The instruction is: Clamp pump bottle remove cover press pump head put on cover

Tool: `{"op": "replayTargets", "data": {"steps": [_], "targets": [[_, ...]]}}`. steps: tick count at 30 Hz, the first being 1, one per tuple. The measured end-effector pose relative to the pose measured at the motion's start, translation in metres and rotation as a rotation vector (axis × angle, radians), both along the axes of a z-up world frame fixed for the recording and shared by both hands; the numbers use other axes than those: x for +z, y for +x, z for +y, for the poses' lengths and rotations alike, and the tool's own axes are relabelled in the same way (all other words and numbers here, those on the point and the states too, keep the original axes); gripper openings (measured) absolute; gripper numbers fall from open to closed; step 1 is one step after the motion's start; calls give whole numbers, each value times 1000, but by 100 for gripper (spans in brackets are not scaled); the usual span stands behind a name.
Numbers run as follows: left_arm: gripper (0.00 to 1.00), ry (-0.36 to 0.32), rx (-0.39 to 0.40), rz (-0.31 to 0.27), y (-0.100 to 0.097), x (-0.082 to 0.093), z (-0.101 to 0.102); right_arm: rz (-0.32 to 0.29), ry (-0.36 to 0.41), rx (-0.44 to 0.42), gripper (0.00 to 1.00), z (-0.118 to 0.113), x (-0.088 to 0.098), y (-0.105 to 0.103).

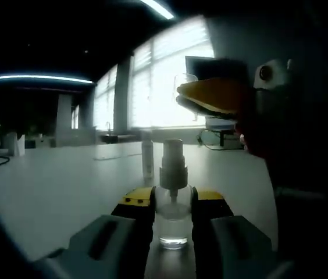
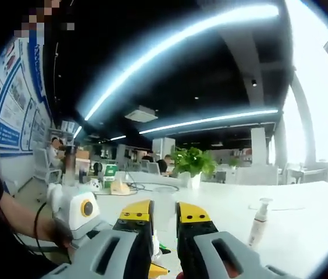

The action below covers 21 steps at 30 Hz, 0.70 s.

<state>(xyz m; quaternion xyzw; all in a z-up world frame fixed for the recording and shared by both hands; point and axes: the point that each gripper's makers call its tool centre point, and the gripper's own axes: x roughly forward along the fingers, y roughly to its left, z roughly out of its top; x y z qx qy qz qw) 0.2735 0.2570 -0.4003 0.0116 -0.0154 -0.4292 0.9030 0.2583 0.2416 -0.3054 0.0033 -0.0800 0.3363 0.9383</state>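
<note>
Between the left gripper (image 1: pixel 174 210) fingers, a clear pump bottle (image 1: pixel 173 203) stands clamped upright on the white worktop (image 1: pixel 53 186), its cover off. Above it hovers the right gripper (image 1: pixel 213 96), fingers nearly together; what they hold I cannot tell. Farther back stands another bottle (image 2: pixel 259 221).

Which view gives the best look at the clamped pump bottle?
The left gripper view: the pump bottle stands upright between the left gripper jaws, its pump head bare and its clear body lit from behind. The right gripper view looks out over the table; I cannot make out the clamped bottle below its jaws.
</note>
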Motion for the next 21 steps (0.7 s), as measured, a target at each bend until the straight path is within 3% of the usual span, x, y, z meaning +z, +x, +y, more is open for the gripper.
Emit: {"op": "replayTargets", "data": {"steps": [3, 21], "targets": [[15, -7, 3, 20, 1, -1, 1, 4, -1, -10, 10, -8, -2, -1], [15, 25, 2, -4, 1, -4, 0, 49, 48, -105, 10, -56, -21, -2]]}}
